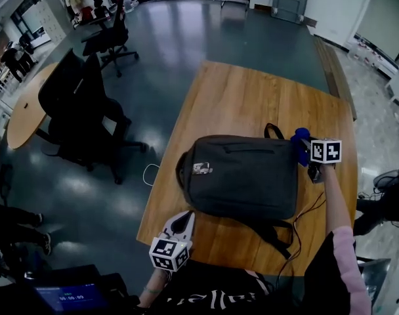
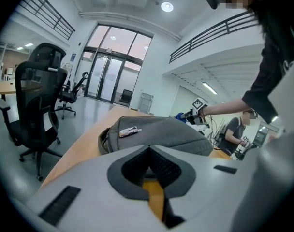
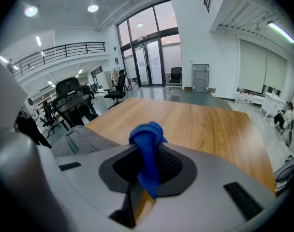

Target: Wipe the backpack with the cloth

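The left gripper (image 2: 148,150) is squeezed shut. Its two tips meet and nothing is between them. It hangs over the near edge of the wooden table (image 1: 252,94). The backpack (image 1: 245,176) lies just ahead of it, a little to its right. The left gripper and the bag are near each other but do not touch.

The right gripper (image 3: 151,152) is clamped on the blue cloth (image 3: 147,138). The cloth is pinched between the jaws. A bunched lump of it sticks out past the tips, and a thin tail hangs back behind them. The backpack is just to the left of this gripper. In the head view the cloth sits right by the bag's far right corner, close to the black carry handle (image 1: 273,131). It cannot be told whether the cloth touches the bag.

The backpack is dark grey and lies flat on the table, between the two grippers. A small silver tag (image 1: 201,168) sits on its top, on the side nearer the left gripper. A black strap (image 1: 278,236) trails from the bag toward the near edge of the table, on the right gripper's side. A thin wire (image 1: 306,214) lies on the wood beside it.

Far off to the left of the left gripper a black office chair (image 1: 75,104) stands on the shiny floor.
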